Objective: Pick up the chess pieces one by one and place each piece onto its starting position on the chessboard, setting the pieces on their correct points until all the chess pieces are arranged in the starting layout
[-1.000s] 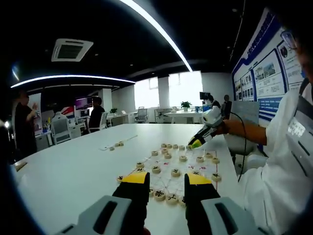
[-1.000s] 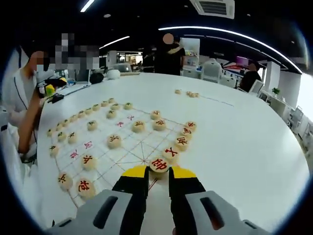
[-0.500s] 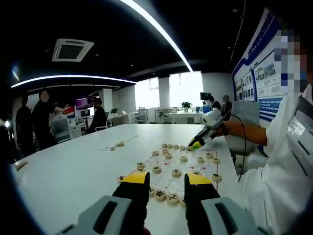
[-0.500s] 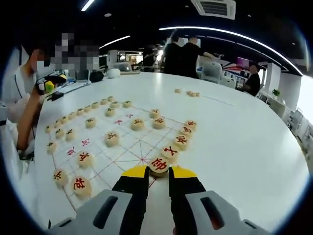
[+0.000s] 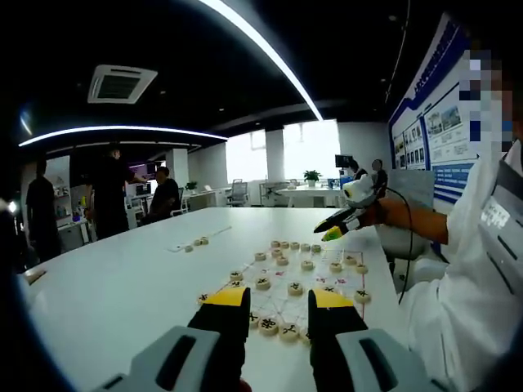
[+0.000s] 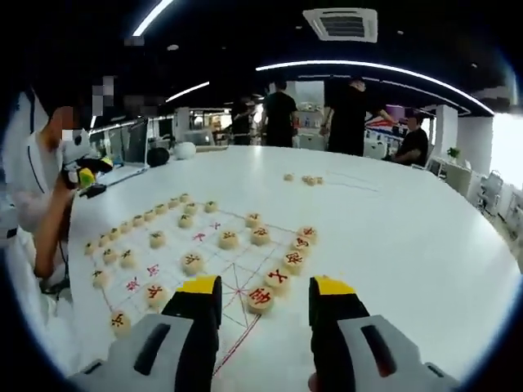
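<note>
Open-plan office: big white meeting table (image 5: 122, 278), desks with monitors (image 5: 139, 171) at far left, ceiling air-con vent (image 5: 119, 82), poster wall (image 5: 445, 122) at right, people standing (image 6: 282, 114) chatting.

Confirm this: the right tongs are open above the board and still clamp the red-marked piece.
Not quite. In the right gripper view the right tongs are open, but the red-marked piece lies released on the board between the jaws, gripped by neither.
</note>
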`<state>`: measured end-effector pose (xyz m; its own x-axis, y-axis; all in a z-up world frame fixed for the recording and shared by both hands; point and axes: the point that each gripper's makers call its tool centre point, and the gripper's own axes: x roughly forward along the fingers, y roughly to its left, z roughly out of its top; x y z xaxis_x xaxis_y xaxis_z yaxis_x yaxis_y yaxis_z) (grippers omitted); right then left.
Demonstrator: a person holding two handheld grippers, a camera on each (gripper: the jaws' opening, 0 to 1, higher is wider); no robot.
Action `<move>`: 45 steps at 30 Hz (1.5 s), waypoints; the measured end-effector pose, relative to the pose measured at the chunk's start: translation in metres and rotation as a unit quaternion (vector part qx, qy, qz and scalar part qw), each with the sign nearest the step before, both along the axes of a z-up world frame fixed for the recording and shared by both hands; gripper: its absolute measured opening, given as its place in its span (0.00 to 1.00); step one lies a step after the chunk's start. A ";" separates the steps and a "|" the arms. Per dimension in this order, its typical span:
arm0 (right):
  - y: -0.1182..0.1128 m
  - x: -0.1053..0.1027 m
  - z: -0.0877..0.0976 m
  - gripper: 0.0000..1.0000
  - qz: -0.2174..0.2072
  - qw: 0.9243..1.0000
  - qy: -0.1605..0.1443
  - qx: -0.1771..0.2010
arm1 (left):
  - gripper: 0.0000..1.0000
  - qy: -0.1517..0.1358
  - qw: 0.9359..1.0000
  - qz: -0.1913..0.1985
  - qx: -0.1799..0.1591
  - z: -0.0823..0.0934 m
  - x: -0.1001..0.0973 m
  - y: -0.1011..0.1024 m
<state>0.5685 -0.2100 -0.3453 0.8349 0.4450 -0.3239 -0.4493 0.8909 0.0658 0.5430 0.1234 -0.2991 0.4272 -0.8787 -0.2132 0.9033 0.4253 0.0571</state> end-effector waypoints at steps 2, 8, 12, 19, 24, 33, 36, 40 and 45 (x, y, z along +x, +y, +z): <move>-0.001 0.005 0.018 0.40 -0.018 0.999 -0.015 0.037 | 0.30 -0.001 1.000 -0.001 0.001 0.000 0.000 -0.001; 0.015 0.017 0.045 0.39 -0.028 0.997 -0.038 0.058 | 0.30 -0.002 1.000 -0.001 0.001 0.000 -0.002 -0.002; 0.029 0.031 0.046 0.35 -0.036 0.998 -0.039 0.033 | 0.30 -0.003 1.000 0.000 0.000 0.002 -0.002 0.000; 0.057 0.061 0.037 0.34 -0.018 1.000 -0.019 -0.018 | 0.30 -0.004 1.000 0.002 -0.001 0.003 -0.001 0.002; 0.059 0.102 0.023 0.33 -0.021 0.999 0.005 -0.042 | 0.30 -0.005 1.000 0.002 0.000 0.002 -0.002 0.002; 0.080 0.164 0.005 0.31 -0.019 0.999 0.028 -0.021 | 0.30 -0.003 1.000 0.004 0.000 0.002 0.001 0.003; 0.081 0.193 -0.001 0.31 -0.024 0.999 0.021 -0.031 | 0.30 -0.003 1.000 0.004 -0.001 0.002 0.001 0.004; 0.084 0.230 -0.005 0.30 -0.028 0.998 -0.005 -0.062 | 0.30 -0.001 1.000 0.005 -0.003 0.001 0.002 0.005; 0.095 0.265 -0.017 0.30 -0.023 0.997 -0.009 -0.079 | 0.30 0.000 1.000 0.007 -0.003 0.000 0.002 0.006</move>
<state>0.8333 -0.1153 -0.3619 0.8600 0.3501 -0.3713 -0.4071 0.9094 -0.0854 0.5455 0.1290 -0.2994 0.4389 -0.8741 -0.2080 0.8975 0.4377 0.0545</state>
